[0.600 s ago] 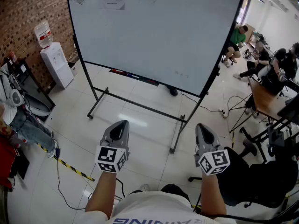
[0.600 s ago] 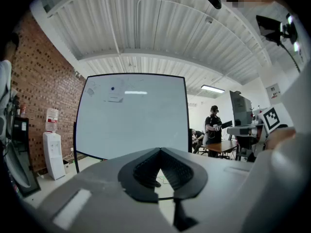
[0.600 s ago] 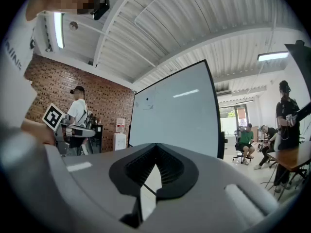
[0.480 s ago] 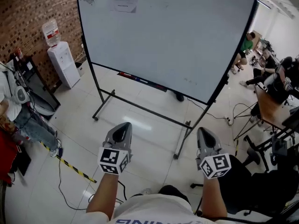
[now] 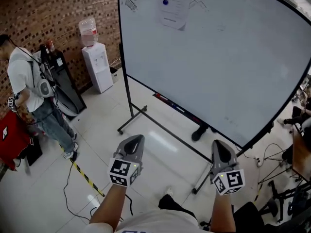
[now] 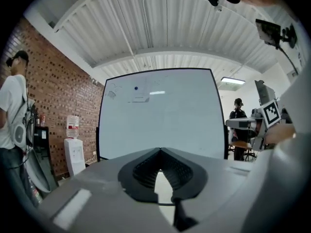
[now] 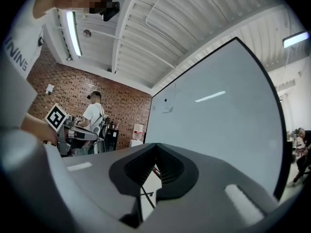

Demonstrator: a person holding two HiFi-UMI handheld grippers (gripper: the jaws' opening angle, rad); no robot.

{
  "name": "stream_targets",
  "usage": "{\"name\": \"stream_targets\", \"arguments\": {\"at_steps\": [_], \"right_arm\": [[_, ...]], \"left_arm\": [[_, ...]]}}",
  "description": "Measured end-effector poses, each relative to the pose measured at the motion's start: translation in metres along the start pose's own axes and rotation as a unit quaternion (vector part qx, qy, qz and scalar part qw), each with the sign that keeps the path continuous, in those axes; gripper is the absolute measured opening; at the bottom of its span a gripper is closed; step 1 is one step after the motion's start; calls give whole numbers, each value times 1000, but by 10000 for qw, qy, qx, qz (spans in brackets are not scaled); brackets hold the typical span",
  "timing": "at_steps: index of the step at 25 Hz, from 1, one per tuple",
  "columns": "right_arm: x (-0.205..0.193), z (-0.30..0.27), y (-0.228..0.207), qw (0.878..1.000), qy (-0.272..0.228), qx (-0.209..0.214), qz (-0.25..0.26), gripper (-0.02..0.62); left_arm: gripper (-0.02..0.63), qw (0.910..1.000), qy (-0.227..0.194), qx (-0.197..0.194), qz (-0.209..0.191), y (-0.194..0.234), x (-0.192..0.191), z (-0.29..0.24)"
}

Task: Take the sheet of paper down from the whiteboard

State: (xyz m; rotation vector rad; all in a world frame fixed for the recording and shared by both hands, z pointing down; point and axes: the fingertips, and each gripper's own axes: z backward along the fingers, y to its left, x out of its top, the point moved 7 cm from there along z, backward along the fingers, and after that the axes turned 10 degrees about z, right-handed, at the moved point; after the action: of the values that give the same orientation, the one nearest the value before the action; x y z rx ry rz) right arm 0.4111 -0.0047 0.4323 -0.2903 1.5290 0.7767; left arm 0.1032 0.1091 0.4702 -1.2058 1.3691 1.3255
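A white sheet of paper (image 5: 176,6) hangs near the top of a large wheeled whiteboard (image 5: 228,67), with a blue magnet (image 5: 165,2) just to its left. The sheet (image 6: 140,94) also shows small and far in the left gripper view, and the sheet (image 7: 167,108) is tiny in the right gripper view. My left gripper (image 5: 135,141) and right gripper (image 5: 219,147) are held level and low, well short of the board. Both are shut with nothing between the jaws.
A water dispenser (image 5: 97,57) stands by the brick wall at the left. A person (image 5: 34,96) in a white shirt stands beside a dark rack. Yellow-black tape (image 5: 82,174) and cables lie on the tiled floor. The board's wheeled legs (image 5: 131,123) reach toward me.
The view has swung left and up: the whiteboard now fills the right side and the paper sits nearer the centre top. Both grippers stay shut and level.
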Motion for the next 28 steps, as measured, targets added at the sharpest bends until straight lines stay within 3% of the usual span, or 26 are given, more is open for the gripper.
{"name": "stream_targets", "arguments": {"at_steps": [8, 15, 22, 28], "right_arm": [[14, -132, -56, 9964, -568, 606, 147, 7], [35, -217, -74, 9910, -841, 1028, 193, 6], [55, -295, -81, 9897, -951, 944, 502, 8], [76, -372, -84, 9925, -883, 29, 849, 7]], "left_arm": [[6, 9977, -285, 578, -185, 56, 47, -84], [6, 9935, -704, 853, -285, 107, 100, -133], [6, 9941, -969, 433, -241, 163, 130, -202], [6, 9926, -994, -672, -206, 223, 162, -292]]}}
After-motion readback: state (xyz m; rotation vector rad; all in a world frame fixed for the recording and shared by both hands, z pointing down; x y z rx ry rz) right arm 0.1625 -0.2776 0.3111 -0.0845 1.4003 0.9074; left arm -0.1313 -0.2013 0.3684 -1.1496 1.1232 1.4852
